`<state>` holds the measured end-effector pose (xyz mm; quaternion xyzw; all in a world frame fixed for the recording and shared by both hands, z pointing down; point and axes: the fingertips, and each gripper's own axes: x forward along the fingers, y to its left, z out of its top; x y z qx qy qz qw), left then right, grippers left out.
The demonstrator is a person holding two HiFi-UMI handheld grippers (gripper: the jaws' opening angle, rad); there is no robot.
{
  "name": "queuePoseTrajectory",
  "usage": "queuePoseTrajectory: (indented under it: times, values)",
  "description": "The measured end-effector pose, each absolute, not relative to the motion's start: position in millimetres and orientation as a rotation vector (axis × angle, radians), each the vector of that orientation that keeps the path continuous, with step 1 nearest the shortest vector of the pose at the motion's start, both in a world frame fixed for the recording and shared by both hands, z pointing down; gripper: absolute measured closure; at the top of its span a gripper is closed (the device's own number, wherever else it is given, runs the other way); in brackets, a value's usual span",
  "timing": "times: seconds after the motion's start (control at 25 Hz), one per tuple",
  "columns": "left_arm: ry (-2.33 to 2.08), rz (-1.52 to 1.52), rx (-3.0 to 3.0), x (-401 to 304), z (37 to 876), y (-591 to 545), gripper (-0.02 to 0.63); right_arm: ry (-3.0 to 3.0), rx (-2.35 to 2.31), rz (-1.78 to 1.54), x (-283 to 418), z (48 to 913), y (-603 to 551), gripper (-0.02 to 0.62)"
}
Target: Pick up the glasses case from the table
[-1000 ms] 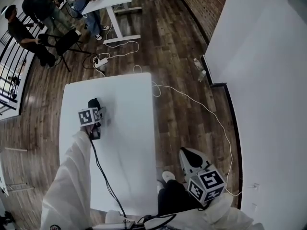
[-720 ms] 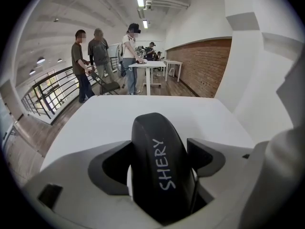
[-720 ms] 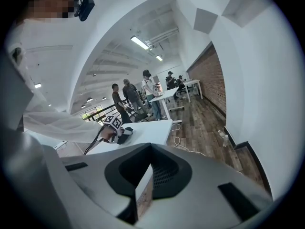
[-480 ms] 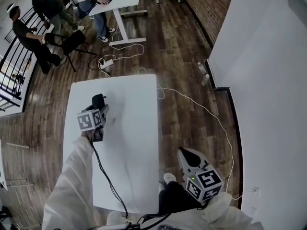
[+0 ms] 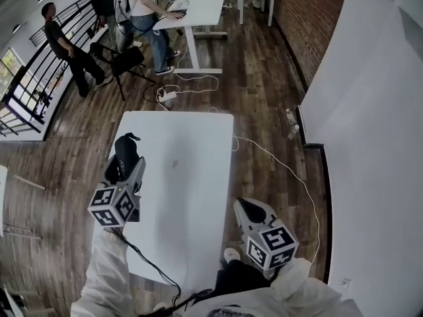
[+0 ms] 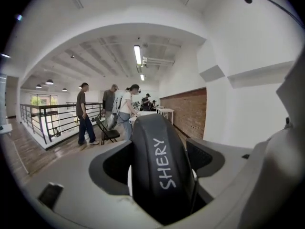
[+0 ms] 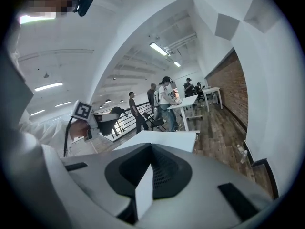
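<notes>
The black glasses case (image 5: 125, 152) with white lettering hangs above the left edge of the white table (image 5: 192, 177), lifted off its top. My left gripper (image 5: 124, 167) is shut on it. In the left gripper view the case (image 6: 162, 171) fills the gap between both jaws, standing on its narrow side. My right gripper (image 5: 247, 209) hovers off the table's right edge, near a person's shoe, with its jaws together and nothing in them (image 7: 145, 185). From the right gripper view the left gripper (image 7: 102, 122) shows with the case (image 7: 113, 113) raised above the table (image 7: 162, 138).
Several people stand around a white desk (image 5: 198, 8) at the back, with a black chair (image 5: 129, 58) near them. A power strip (image 5: 165, 96) and a white cable (image 5: 284, 164) lie on the wooden floor. A white wall (image 5: 377, 144) runs along the right.
My left gripper has risen from the table with the case in it and now points more level. My right gripper has shifted slightly up and left.
</notes>
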<state>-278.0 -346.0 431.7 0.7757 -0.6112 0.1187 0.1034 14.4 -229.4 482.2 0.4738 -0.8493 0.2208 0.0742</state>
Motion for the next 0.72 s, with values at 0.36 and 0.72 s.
queuePoseTrajectory:
  times: [0.36,0.72]
  values:
    - [-2.09,0.254,2.264,-280,374,-212,0.239,-2.712,1.286,0.545,-16,441,-227,0.588]
    - [-2.262,0.17,2.141,-294,352,-146,0.239,-2.808,1.174,0.467,-56,393,-225,0.589]
